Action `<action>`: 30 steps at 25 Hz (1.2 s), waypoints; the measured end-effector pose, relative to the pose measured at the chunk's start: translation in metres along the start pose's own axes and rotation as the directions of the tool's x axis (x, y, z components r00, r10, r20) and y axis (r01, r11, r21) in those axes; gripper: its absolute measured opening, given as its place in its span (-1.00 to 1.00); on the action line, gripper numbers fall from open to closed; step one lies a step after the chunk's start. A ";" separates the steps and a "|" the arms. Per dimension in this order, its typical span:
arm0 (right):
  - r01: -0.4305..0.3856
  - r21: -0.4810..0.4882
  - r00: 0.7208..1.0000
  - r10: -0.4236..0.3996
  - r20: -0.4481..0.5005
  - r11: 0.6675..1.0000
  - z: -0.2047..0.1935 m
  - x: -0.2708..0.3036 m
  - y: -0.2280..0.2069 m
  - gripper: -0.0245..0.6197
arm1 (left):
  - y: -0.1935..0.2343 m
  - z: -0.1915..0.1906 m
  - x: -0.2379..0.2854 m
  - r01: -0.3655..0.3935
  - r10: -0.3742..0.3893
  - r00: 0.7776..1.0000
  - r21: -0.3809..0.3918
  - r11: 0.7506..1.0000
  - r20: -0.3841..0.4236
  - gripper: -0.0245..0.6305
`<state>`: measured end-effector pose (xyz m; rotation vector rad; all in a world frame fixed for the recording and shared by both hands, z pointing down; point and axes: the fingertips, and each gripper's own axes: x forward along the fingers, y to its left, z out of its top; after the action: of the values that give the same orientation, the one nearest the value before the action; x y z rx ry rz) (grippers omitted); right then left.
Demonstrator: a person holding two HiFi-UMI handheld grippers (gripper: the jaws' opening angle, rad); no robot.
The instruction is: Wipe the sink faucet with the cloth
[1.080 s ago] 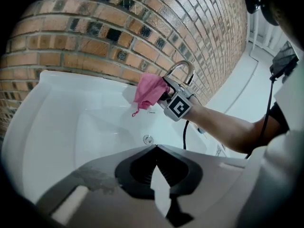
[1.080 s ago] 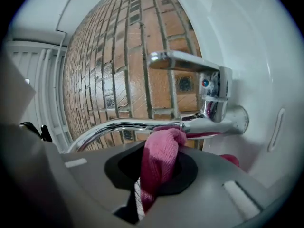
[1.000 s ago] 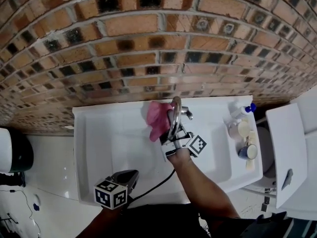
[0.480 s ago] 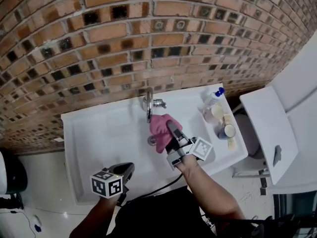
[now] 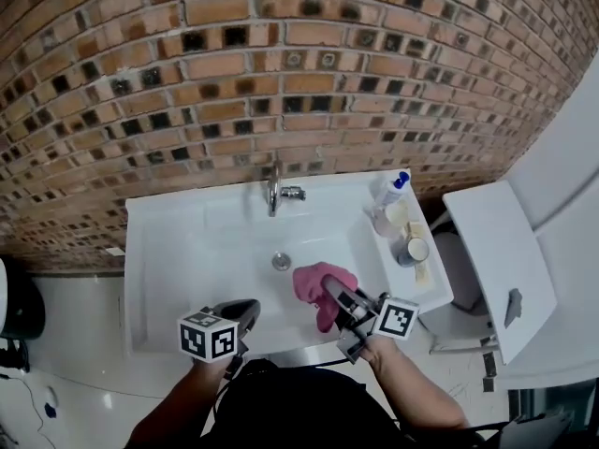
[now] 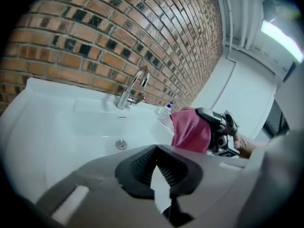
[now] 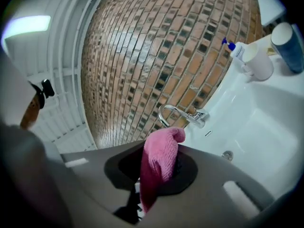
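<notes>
Far left, the left gripper: hangs at the near edge of the sink, a little left of centre, jaws pressed together with nothing between them, marker cube toward the person. Points across the white bowl toward the brick wall

Mid-sink, the faucet: stands on the back rim against the wall. Arches a curved chrome spout over the bowl, with a small handle on its right side. Touches neither gripper nor anything held. Just in front of the spout, the drain: sits in the floor of the bowl

Further right, the cloth: pink and bunched, clamped in the right gripper. Hangs over the near right part of the bowl, right of the drain and well apart from the faucet. Seen from the right gripper view, sticks up between the closed jaws, top lobe flopped to the right, tail trailing down toward the camera

On the sink's right ledge: a bottle with a blue pump top at the back, a pale cup just in front of it, then a dark blue cup nearer the person

Far right, beyond the sink: a white slab, tilted in the head view
</notes>
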<state>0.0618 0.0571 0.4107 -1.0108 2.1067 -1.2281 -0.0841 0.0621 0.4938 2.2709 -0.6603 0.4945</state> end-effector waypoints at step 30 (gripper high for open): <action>-0.078 -0.210 0.955 0.013 -0.295 0.975 -0.078 -0.144 0.037 -0.79 | -0.107 -0.083 -0.041 -0.141 0.158 0.979 -0.129 0.982 0.131 -0.91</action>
<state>0.0793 0.2238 0.4223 -0.9093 2.5269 -1.2021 -0.0673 0.2014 0.4721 2.1672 -0.9126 0.3575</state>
